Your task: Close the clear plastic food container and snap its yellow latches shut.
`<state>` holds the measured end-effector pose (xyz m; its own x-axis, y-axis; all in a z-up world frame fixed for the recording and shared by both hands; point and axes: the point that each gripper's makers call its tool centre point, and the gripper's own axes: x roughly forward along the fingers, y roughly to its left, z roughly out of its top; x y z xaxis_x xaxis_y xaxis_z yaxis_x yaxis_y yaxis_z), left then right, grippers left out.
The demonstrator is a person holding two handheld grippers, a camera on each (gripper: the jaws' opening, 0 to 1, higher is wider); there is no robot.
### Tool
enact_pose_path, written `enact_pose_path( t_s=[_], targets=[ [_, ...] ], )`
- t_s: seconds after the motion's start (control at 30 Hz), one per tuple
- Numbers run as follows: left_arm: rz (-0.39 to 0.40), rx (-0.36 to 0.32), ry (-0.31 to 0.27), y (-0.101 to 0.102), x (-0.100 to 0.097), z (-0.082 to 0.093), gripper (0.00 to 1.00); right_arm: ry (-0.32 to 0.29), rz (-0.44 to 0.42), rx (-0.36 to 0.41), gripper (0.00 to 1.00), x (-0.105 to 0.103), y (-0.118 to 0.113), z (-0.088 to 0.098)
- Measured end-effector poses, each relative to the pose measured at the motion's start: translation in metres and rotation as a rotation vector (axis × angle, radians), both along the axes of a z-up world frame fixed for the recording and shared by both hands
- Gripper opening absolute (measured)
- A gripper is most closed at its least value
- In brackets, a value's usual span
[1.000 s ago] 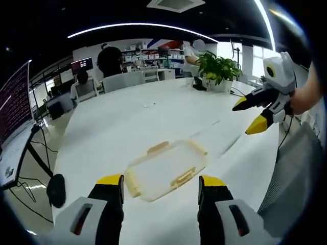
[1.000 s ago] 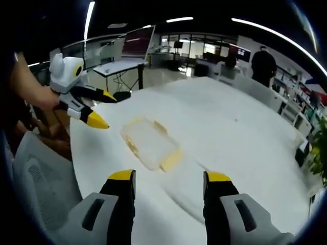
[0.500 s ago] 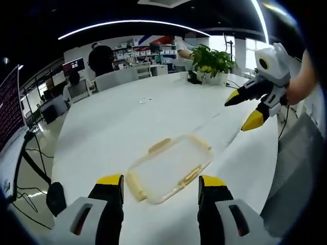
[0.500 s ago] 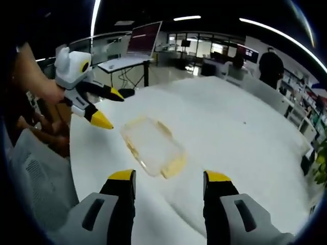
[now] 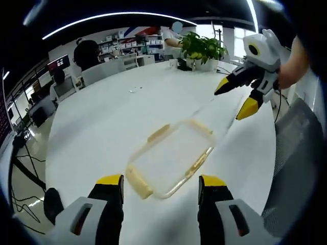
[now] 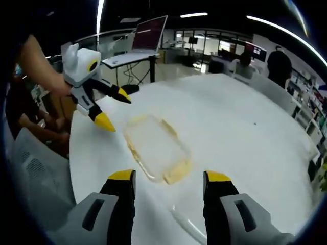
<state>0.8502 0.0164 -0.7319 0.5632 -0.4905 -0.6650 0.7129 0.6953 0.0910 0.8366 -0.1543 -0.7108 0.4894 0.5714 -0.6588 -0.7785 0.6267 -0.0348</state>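
Both grippers are closing in on the container lying on the white table; left gripper and right gripper jaws apart, empty. Latches not yet touched.

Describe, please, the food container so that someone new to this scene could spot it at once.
Look at the big white table. Near its edge, between the two grippers, lies a flat clear plastic container. Its yellow latches along the rim set it apart: nothing else close by on the table is see-through.
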Motion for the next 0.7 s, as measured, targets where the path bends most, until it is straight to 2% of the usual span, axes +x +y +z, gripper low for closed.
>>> enact_pose_path(
  t_s=[0.27, 0.53, 0.7],
  targets=[
    [-0.042, 0.012, 0.037, 0.002, 0.005, -0.005, 0.54, 0.007, 0.060, -0.020, 0.50, 0.004, 0.009, -0.007],
    [-0.076, 0.031, 0.077, 0.008, 0.014, -0.012, 0.55, 0.042, 0.108, -0.035, 0.50, 0.010, 0.015, -0.017],
    [-0.136, 0.057, 0.086, 0.005, 0.015, -0.016, 0.55, 0.050, 0.131, -0.047, 0.50, 0.012, 0.016, -0.021]
  ],
)
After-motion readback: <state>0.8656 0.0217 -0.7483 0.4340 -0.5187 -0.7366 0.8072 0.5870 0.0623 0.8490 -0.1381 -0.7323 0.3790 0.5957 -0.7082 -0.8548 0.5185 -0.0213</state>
